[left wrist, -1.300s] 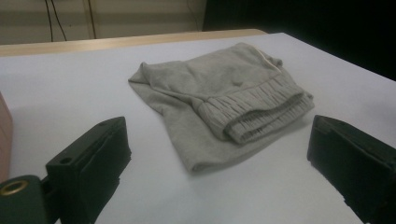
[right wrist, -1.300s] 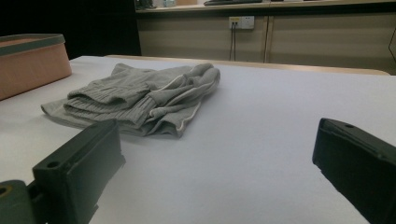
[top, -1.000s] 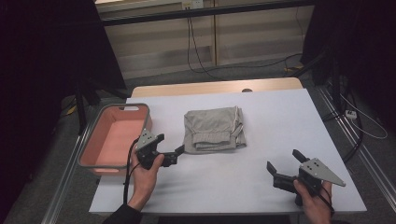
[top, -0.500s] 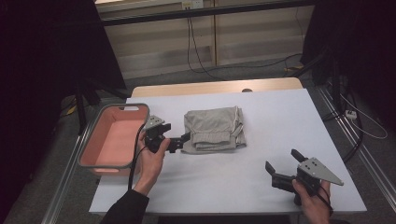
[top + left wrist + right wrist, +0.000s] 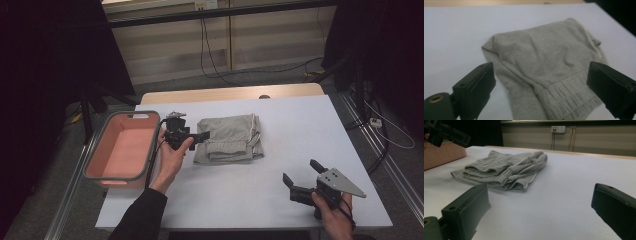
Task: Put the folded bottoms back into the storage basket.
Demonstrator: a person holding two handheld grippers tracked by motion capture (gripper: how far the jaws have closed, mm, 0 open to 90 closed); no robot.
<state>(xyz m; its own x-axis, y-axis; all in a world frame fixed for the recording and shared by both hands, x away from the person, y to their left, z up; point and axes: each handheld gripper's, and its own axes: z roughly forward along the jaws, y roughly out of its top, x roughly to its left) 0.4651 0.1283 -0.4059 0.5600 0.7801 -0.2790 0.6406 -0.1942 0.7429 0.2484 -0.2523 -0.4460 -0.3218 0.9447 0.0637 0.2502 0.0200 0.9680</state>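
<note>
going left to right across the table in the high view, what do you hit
pink bin → left gripper → folded grey garment → right gripper

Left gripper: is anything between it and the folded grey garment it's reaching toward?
Nothing visible. The left gripper hangs at the left edge of the folded grey garment, jaws wide and just starting to close, with nothing gripped yet. In the left gripper view, the garment lies directly ahead on bare white table.
</note>
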